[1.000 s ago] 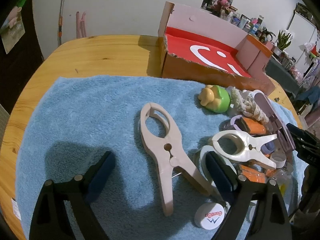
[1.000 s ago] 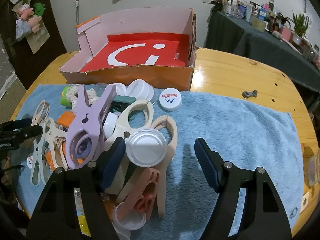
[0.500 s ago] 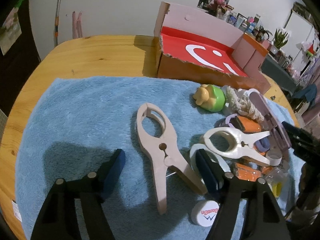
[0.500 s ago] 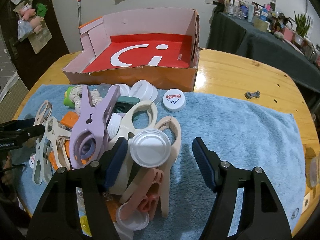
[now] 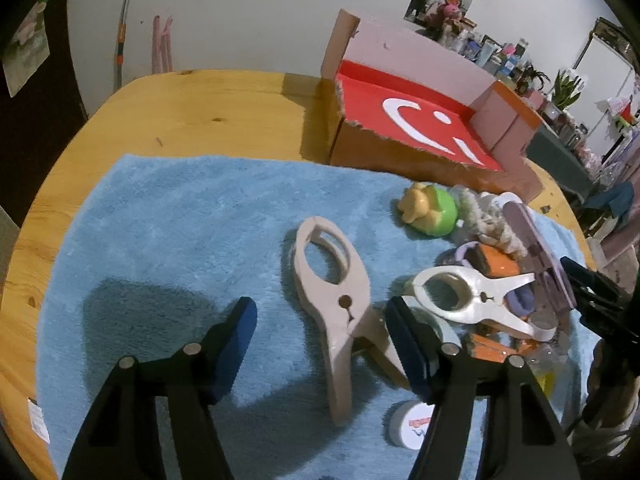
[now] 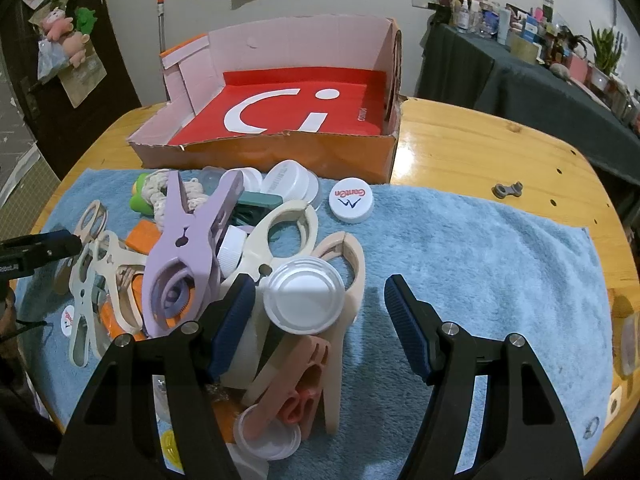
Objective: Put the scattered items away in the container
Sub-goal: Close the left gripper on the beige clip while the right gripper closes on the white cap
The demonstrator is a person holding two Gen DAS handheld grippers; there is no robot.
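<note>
On the blue towel (image 5: 180, 220) lies a large beige clip (image 5: 336, 304), right between the fingers of my left gripper (image 5: 322, 344). Its jaws are closing, and the left pad still stands apart from the clip. My right gripper (image 6: 320, 316) is open over a pile of clips and lids, with a round white lid (image 6: 304, 300) between its fingers and a gap on the right side. A purple clip (image 6: 184, 248) and a cream clip (image 6: 280, 232) lie in that pile. The cardboard box (image 6: 280, 152) with a red floor stands behind the towel, nothing in it.
A green and yellow toy (image 5: 432, 208), a white clip (image 5: 472, 300) and a printed white cap (image 5: 412, 424) lie right of the beige clip. Another printed cap (image 6: 352, 200) sits before the box. A small metal part (image 6: 507, 191) rests on the wooden table (image 6: 500, 152).
My left gripper's jaws have narrowed around the beige clip and it has come a little closer to it. My right gripper's jaws narrowed slightly and it stayed put.
</note>
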